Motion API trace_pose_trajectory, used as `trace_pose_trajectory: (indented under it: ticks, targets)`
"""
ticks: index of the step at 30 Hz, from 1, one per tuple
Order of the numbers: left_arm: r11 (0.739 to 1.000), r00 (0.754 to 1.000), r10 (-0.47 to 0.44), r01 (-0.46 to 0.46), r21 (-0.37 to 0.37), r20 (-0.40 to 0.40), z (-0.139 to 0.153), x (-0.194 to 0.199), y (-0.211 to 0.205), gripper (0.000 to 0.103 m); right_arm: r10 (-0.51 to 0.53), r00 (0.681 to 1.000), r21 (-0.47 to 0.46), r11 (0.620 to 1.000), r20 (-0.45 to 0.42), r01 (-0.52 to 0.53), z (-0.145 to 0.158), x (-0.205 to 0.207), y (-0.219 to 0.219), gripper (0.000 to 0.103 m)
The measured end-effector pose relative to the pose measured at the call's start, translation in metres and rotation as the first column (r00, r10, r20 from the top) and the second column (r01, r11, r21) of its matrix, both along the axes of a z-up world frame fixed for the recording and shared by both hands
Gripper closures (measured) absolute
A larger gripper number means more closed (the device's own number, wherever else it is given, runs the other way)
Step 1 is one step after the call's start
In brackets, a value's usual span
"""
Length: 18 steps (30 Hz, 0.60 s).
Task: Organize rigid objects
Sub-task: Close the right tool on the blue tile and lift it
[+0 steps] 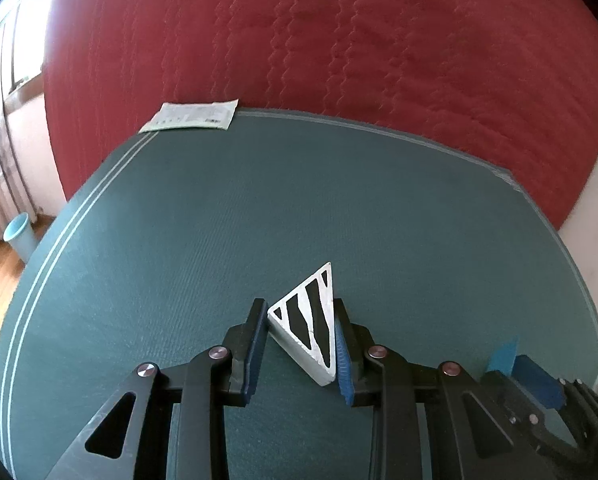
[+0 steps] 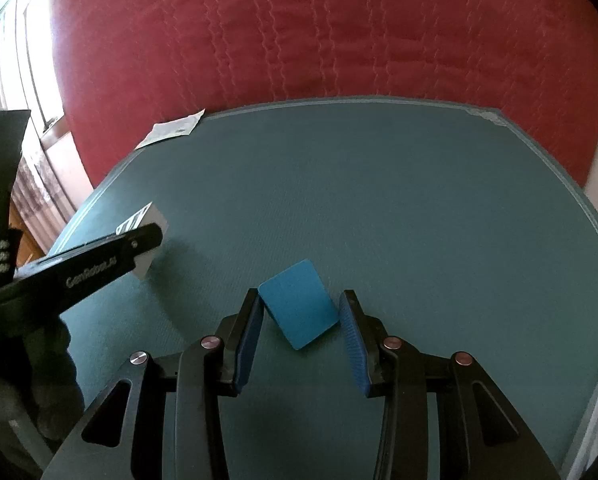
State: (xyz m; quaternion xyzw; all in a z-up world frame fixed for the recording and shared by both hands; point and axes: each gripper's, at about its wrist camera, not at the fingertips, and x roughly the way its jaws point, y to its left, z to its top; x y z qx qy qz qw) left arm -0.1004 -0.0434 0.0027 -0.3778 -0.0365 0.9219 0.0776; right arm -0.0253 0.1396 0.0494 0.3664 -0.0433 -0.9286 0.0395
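Left gripper (image 1: 301, 322) clamps the white triangular zebra-striped block (image 1: 313, 320) – right gripper (image 2: 301, 312) pinches the blue rectangular block (image 2: 299, 304) between its pads

The green mat (image 1: 219, 208) is viewed closely from each gripper's wrist, angled downward toward the far red quilt (image 1: 339, 40) (fisheye-curved). Mat, quilt and a far-left paper packet (image 2: 171, 130) are shared.
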Motion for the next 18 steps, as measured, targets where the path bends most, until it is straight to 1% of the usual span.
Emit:
trace_pose_trajectory:
  ticks: [18]
  targets:
    - [0.996,0.994,-0.079,0.076,-0.045,-0.080,0.016,0.025,0.023,0.071,-0.016,1.000,-0.039,0.999,-0.022,0.015,0.000,0.014,0.004,0.062]
